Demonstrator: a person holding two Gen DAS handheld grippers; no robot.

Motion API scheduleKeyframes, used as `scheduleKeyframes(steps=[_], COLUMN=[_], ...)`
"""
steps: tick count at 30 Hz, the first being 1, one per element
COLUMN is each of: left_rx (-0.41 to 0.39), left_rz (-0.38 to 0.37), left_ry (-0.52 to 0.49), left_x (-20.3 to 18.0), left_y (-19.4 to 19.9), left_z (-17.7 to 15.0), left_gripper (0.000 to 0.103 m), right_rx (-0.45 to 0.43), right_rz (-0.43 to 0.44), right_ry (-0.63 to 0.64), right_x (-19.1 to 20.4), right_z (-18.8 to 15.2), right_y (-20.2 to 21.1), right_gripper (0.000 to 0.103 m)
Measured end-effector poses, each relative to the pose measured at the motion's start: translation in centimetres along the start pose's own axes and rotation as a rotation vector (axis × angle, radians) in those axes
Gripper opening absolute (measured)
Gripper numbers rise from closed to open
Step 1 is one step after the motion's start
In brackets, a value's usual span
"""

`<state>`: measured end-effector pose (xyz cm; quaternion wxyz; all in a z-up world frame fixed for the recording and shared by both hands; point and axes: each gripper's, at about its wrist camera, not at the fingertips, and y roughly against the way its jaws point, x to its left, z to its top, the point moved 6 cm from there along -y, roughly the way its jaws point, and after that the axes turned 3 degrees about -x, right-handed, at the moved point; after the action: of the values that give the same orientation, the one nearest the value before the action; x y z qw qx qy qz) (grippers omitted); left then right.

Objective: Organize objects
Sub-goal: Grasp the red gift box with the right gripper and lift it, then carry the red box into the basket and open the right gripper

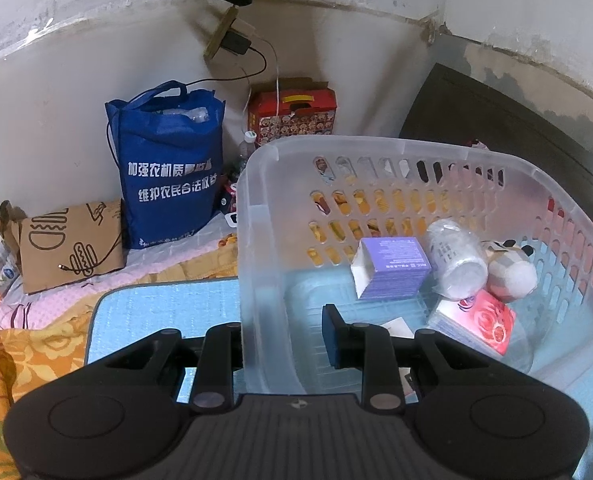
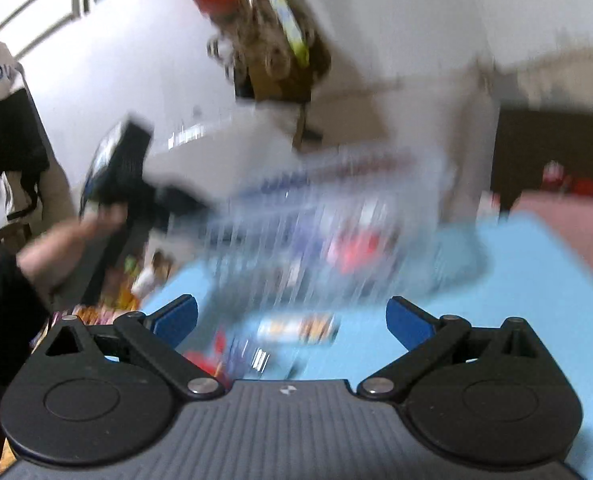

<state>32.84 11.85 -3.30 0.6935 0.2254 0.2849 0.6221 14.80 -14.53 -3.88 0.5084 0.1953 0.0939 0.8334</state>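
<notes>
A translucent plastic basket [image 1: 376, 148] stands on a light blue mat [image 1: 156, 312]. Inside it lie a purple box [image 1: 392, 268], a white wrapped roll [image 1: 456, 260], a small plush toy [image 1: 512, 268] and a tissue pack with a red rose [image 1: 480, 320]. My left gripper [image 1: 284, 340] is shut on the basket's near corner wall, one finger outside and one inside. In the blurred right wrist view my right gripper [image 2: 292, 320] is open with nothing between its fingers. It points at the basket [image 2: 316, 216], and a small packet [image 2: 296, 330] lies on the mat just ahead.
A blue tote bag [image 1: 168, 172], a red carton [image 1: 292, 112], a brown paper bag [image 1: 72, 244] and a bottle [image 1: 248, 148] stand against the wall behind. A dark panel [image 1: 496, 128] rises at the right. A person's hand [image 2: 56, 252] holds the left gripper's handle.
</notes>
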Motion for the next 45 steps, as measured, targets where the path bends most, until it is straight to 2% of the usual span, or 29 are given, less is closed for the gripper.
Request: scheduleKeyframes(steps=[4, 8, 12, 16, 21, 23, 24, 27, 38, 45], left_rx=[-0.003, -0.004, -0.005, -0.005, -0.006, -0.005, -0.005, -0.007, -0.016, -0.022], left_rz=[-0.015, -0.02, -0.022, -0.028, -0.032, -0.031, -0.031, -0.034, -0.033, -0.023], left_ry=[0.01, 0.011, 0.016, 0.017, 0.02, 0.017, 0.016, 0.018, 0.017, 0.002], left_x=[0.1, 0.2, 0.2, 0.2, 0.3, 0.3, 0.3, 0.2, 0.2, 0.0], left_y=[0.0, 0.0, -0.1, -0.1, -0.1, -0.2, -0.2, -0.1, -0.2, -0.1], left_z=[-0.1, -0.1, 0.0, 0.0, 0.0, 0.0, -0.1, 0.0, -0.1, -0.1], left_gripper=[0.031, 0.031, 0.031, 0.031, 0.031, 0.031, 0.031, 0.031, 0.031, 0.031], right_rx=[0.082, 0.093, 0.097, 0.092, 0.096, 0.093, 0.091, 0.088, 0.076, -0.088], right_rz=[0.044, 0.042, -0.048, -0.102, -0.153, -0.16, -0.16, -0.148, -0.175, -0.232], right_ry=[0.009, 0.054, 0.081, 0.109, 0.147, 0.16, 0.169, 0.186, 0.171, 0.153], right_x=[2.9, 5.7, 7.3, 8.8, 9.6, 9.8, 10.0, 9.9, 7.5, 5.9], right_z=[-4.1, -5.9, -6.9, -7.4, -7.5, -7.8, -7.9, -8.2, -7.0, -1.6], right_y=[-1.7, -2.7, -4.0, -4.9, -5.5, -5.4, -5.5, -5.1, -3.2, 1.4], right_gripper=[0.103, 0.102, 0.098, 0.096, 0.084, 0.071, 0.068, 0.067, 0.067, 0.067])
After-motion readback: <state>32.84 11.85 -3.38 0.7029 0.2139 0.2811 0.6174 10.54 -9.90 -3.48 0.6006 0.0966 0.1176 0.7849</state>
